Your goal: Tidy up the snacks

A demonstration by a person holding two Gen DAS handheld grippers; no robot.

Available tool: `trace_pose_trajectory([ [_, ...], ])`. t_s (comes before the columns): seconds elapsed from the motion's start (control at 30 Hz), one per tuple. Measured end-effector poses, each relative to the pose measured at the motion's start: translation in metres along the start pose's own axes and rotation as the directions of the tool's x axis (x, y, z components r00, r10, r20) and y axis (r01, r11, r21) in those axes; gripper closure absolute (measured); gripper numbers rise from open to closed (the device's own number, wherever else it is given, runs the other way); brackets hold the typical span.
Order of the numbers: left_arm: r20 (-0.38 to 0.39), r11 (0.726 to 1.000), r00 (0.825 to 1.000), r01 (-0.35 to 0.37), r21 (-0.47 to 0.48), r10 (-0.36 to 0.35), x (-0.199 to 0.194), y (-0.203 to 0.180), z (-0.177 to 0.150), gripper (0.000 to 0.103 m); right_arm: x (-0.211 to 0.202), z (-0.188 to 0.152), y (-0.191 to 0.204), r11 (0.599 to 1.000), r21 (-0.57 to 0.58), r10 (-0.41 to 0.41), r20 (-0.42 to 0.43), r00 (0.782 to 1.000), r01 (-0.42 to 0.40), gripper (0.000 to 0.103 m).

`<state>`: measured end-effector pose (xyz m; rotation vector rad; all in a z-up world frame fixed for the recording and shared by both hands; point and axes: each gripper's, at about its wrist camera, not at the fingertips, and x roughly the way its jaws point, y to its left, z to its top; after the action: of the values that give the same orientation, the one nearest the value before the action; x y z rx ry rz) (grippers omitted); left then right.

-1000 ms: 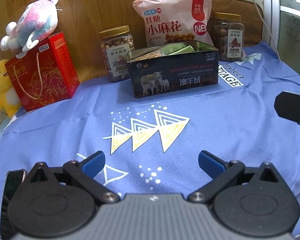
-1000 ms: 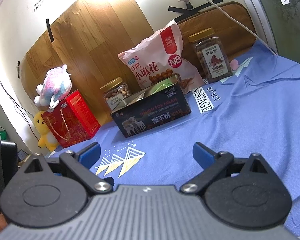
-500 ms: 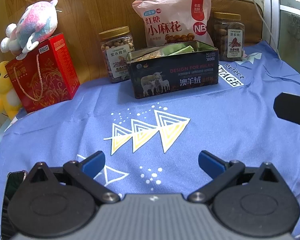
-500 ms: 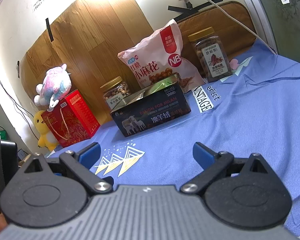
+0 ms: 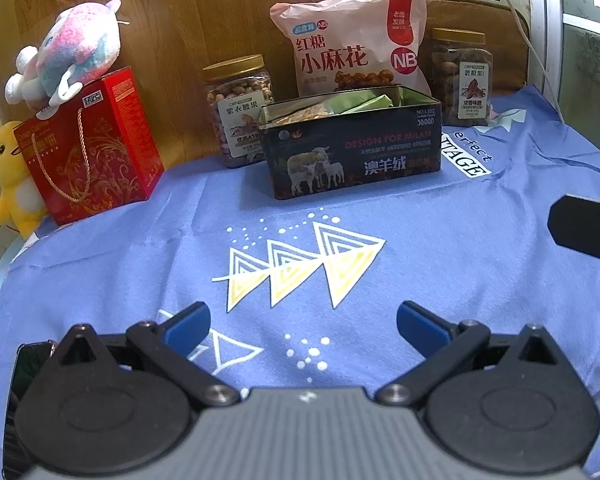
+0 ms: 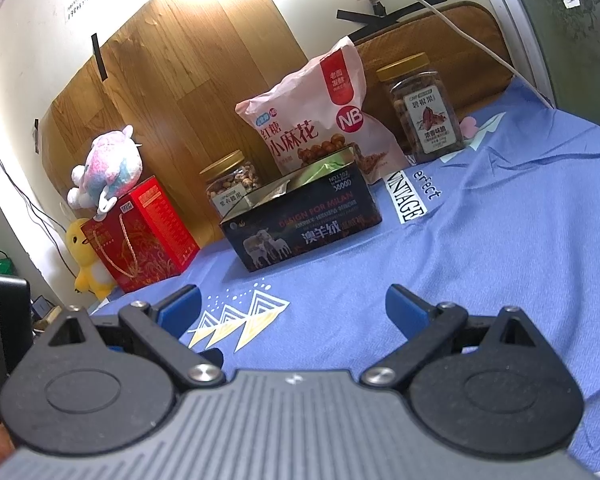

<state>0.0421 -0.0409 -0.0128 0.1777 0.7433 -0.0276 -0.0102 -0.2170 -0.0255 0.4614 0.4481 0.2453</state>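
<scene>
While both tools are hovering low over the blue cloth (image 5: 440,240), the left gripper (image 5: 302,326) and right gripper (image 6: 292,310) are each standing with fingers spread wide, gripping nothing. Well ahead, the dark tin (image 5: 350,146) is sitting open on the cloth, with packets showing inside. Behind it, the pink snack bag (image 5: 352,44) is leaning upright between two gold-lidded nut jars (image 5: 238,110). Left of these, a red gift box (image 5: 88,148) is carrying a plush toy (image 5: 70,52) on top.
</scene>
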Motion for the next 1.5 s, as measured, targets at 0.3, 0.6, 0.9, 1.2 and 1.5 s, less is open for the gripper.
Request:
trace_pose_trajectory([
  [0.3, -0.001, 1.000, 1.000, -0.010, -0.006, 0.010, 0.000, 0.001, -0.001, 0.000, 0.000, 0.000, 0.001, 1.000, 0.000, 0.001, 0.000, 1.000, -0.001, 0.003],
  [0.6, 0.009, 1.000, 1.000, -0.017, -0.010, 0.017, -0.001, 0.002, 0.000, 0.000, 0.000, 0.000, 0.001, 1.000, -0.001, 0.001, -0.001, 1.000, -0.001, 0.003],
  [0.9, 0.035, 1.000, 0.999, -0.007, 0.002, 0.007, -0.006, -0.001, -0.001, 0.000, -0.001, -0.001, 0.001, 1.000, -0.002, 0.002, -0.001, 1.000, -0.002, 0.003],
  [1.2, 0.060, 0.999, 0.997, -0.038, 0.004, 0.038, -0.008, 0.000, 0.000, 0.000, -0.001, -0.001, 0.000, 1.000, 0.001, 0.001, -0.004, 1.000, -0.001, 0.003],
  [1.5, 0.073, 0.998, 0.996, -0.055, 0.017, 0.054, -0.009, -0.001, 0.000, 0.000, -0.001, -0.001, 0.000, 1.000, 0.001, 0.000, -0.006, 1.000, 0.000, 0.003],
])
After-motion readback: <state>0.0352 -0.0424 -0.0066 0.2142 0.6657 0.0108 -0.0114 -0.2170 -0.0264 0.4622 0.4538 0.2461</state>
